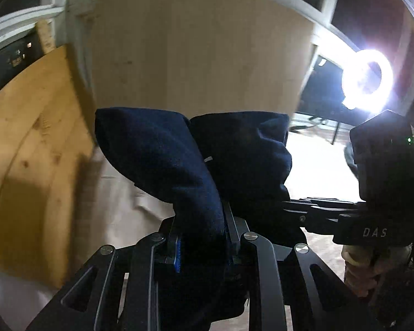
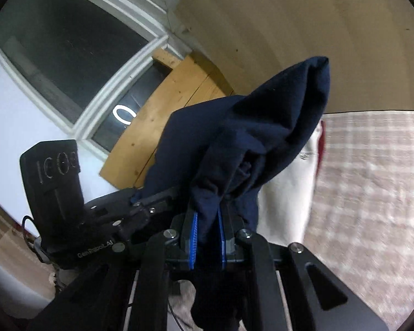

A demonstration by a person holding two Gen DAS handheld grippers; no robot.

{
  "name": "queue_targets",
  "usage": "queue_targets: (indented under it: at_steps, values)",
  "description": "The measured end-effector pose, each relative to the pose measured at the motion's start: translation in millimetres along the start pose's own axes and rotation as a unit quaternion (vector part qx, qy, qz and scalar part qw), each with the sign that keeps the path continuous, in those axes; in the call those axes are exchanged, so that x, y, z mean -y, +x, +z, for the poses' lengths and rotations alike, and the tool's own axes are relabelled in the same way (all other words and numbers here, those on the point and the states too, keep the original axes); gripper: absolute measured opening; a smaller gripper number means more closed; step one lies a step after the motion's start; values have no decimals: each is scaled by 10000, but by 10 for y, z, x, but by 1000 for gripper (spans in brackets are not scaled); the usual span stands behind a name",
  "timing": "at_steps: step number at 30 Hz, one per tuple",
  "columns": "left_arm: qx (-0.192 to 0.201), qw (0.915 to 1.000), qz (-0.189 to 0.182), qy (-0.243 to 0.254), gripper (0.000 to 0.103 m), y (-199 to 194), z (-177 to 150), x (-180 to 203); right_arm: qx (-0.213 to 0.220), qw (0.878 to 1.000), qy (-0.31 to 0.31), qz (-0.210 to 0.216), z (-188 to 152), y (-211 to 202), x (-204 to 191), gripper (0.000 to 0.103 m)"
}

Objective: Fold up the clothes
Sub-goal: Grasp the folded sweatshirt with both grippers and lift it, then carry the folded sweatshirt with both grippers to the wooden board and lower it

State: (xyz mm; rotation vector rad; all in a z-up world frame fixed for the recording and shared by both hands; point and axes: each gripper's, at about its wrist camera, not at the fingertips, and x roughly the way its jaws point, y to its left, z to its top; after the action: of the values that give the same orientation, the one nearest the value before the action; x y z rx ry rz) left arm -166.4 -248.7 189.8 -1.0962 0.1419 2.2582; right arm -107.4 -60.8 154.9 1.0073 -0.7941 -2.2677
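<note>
Pale wooden panelling (image 1: pixel 196 47) fills the far background, with a knotty pine board (image 1: pixel 33 149) leaning at the left and a ring light (image 1: pixel 368 81) blazing at the right; dark window panes in white frames (image 2: pixel 69 55) show up in the right wrist view, the light's ring reflected in the glass; a pale checked cloth (image 2: pixel 372 187) spreads across the right side there, blurred.

And both grippers are up off everything with the navy garment (image 1: pixel 162 154) between them; the left gripper (image 1: pixel 201 244) has its fingers (image 1: pixel 176 251) pinched onto a thick fold of the dark fabric, blue pads just showing at the edge of the cloth; the fabric bunches up in two rounded humps beyond the tips and hangs down through the frame of the tool.

Over on the right, the right gripper (image 2: pixel 207 241) is clamped the same way; its blue-padded fingers (image 2: pixel 193 241) squeeze a gathered tuck of the navy garment, which rises to a peak at the upper right and drapes across to the left gripper alongside.

A hand (image 1: pixel 357 270) wraps the right gripper's handle, low at the right in the left wrist view; a white cloth (image 2: pixel 287 193) lies beneath the raised garment.
</note>
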Motion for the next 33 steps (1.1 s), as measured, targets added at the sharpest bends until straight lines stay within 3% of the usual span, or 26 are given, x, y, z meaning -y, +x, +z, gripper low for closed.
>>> queue_targets:
  at_steps: [10, 13, 16, 18, 20, 24, 27, 31, 33]
  values:
    - [-180, 9998, 77, 62, 20, 367, 119, -642, -215, 9992, 77, -332, 166, 616, 186, 12]
    - [-394, 9973, 599, 166, 21, 602, 127, -780, -242, 9970, 28, -740, 175, 686, 325, 12]
    - [-950, 9816, 1608, 400, 21, 961, -7, -974, -367, 9885, -118, -1460, 159, 723, 481, 12]
    - [-1149, 9755, 1817, 460, 27, 1100, -109, -1055, -558, 9785, -223, -1975, 121, 724, 608, 12]
    - [-1191, 9740, 1872, 450, 32, 1142, -168, -1088, -830, 9722, -273, -2173, 62, 717, 732, 13]
    - [-1044, 9686, 2183, 572, 36, 968, -178, -1071, -885, 9667, -337, -2376, 67, 524, 779, 16]
    - [-802, 9641, 2443, 669, 36, 775, -138, -983, -481, 9664, -555, -2463, 173, 272, 681, 16]
    - [-475, 9788, 1949, 425, 36, 629, 89, -905, -196, 9657, -952, -2406, 385, 268, 508, 16]
    - [-442, 9785, 1961, 474, 36, 672, 146, -839, -211, 9650, -1087, -2379, 488, 441, 456, 16]
